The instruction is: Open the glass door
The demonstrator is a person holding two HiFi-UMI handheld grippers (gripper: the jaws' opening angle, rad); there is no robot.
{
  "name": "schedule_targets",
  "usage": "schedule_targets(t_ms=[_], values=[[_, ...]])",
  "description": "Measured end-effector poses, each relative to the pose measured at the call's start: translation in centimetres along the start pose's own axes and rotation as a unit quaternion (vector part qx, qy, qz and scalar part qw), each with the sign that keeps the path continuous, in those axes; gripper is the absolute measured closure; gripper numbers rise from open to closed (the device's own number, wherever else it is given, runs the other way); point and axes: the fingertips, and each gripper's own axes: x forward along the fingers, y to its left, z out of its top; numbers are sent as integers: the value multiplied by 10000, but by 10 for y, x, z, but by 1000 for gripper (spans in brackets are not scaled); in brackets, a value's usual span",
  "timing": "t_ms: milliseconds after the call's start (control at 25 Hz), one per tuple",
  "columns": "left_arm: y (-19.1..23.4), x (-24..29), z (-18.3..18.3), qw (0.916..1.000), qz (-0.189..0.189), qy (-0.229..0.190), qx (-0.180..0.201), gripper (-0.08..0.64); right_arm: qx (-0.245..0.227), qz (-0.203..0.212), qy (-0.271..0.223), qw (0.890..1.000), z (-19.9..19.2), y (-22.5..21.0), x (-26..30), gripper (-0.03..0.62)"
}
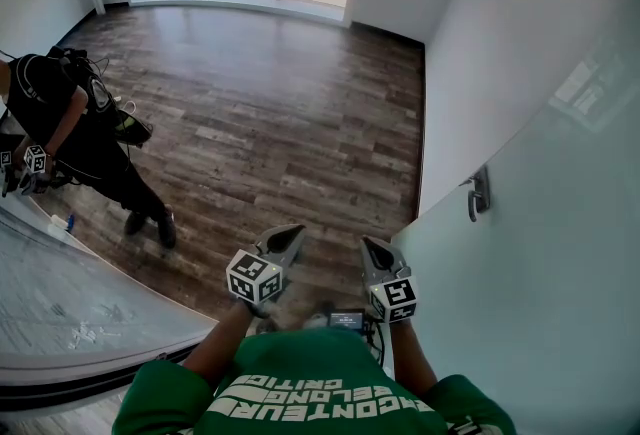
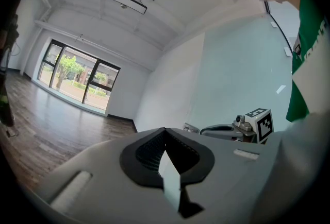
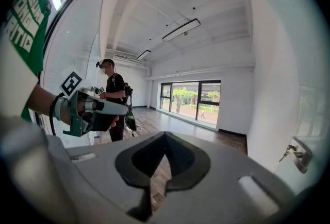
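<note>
Green sleeves (image 1: 165, 393) sit closest under the lens and carry both claws level at chest height, tips forward. Left claw (image 1: 290, 236) is clenched on nothing, its pads meeting at the tip. Right claw (image 1: 374, 251), just beside it, is likewise clenched and empty. Neither touches anything, which reads as a waiting pose rather than a grasp.

Just right of the right claw rises the glass door (image 1: 540, 263), a pale frosted sheet. Its metal handle (image 1: 478, 193) lies ahead and to the right of that claw's tips, apart from them, so that claw is the handier one for it. Whether the sheet sits shut in its frame or is already swung aside I cannot tell; the pose fits either.

Beyond the handle the door's edge meets a white wall (image 1: 470, 43). Ahead and left, wooden floor (image 1: 270, 123) gives room to move. Another person (image 1: 70, 123) stands well off left, past a second pale pane (image 1: 80, 308).
</note>
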Motion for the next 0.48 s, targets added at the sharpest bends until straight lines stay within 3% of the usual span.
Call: schedule_targets(t_ms=[480], values=[[6, -3, 1, 10000, 0, 7, -34, 543, -30, 14, 8, 10000, 4, 4, 5, 599]])
